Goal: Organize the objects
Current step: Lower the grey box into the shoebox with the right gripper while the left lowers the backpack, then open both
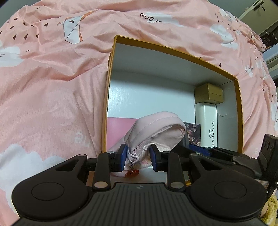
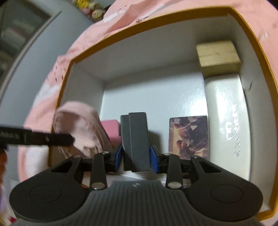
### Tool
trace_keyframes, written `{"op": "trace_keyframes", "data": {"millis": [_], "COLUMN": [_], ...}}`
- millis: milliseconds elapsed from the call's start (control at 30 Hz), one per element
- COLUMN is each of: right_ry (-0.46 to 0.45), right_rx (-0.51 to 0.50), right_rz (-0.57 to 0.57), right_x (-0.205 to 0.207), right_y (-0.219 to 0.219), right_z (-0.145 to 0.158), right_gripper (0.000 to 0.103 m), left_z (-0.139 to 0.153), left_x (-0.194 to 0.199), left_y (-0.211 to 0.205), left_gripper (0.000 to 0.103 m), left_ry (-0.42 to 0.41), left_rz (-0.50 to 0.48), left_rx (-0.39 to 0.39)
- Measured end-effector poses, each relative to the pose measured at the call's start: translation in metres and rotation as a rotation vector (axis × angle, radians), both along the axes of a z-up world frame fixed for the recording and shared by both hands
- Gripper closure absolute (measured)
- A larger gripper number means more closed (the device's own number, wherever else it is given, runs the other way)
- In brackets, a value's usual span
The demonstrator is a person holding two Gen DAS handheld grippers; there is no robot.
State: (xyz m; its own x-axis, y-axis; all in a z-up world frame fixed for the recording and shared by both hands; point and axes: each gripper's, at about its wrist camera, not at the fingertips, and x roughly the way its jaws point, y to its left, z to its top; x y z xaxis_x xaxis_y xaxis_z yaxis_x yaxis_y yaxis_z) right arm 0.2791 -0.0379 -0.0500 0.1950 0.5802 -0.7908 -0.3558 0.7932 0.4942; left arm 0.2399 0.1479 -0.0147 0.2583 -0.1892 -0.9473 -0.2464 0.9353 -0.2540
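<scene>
An open orange-rimmed box with a white inside lies on a pink bedspread; it also shows in the right wrist view. My left gripper is shut on a pink fabric pouch with a red heart charm, held over the box's near edge. My right gripper is shut on a dark grey rectangular case, held upright inside the box. The pink pouch shows at the left of the right wrist view.
Inside the box lie a small brown carton, a long white case with lettering, a picture card box and a pink flat item. The pink bedspread surrounds the box. Plush toys sit far off.
</scene>
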Motion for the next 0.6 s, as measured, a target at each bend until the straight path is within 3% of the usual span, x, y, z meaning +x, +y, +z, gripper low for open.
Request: {"op": "trace_keyframes", "data": {"millis": [167,267,500,600], "right_ry": [-0.069,-0.072,0.015,0.012], "right_rx": [-0.138,-0.171,-0.153,-0.167], "right_rz": [0.074,0.110,0.136,0.144], "right_x": [-0.001,0.001,0.005,0.002], "right_y": [0.012,0.016,0.016,0.016], "right_z": [0.004,0.001,-0.012,-0.011], "right_gripper": [0.059,0.057,0.053,0.052], "left_z": [-0.002,-0.003,-0.003,-0.005], "left_x": [0.003,0.004,0.008,0.010], "left_y": [0.001,-0.001,-0.004,-0.006], "left_gripper": [0.070,0.070,0.068,0.068], "left_ry": [0.002,0.003,-0.002,0.004], "left_rz": [0.005,0.005,0.012,0.010], "left_rx": [0.010,0.023,0.063,0.072]}}
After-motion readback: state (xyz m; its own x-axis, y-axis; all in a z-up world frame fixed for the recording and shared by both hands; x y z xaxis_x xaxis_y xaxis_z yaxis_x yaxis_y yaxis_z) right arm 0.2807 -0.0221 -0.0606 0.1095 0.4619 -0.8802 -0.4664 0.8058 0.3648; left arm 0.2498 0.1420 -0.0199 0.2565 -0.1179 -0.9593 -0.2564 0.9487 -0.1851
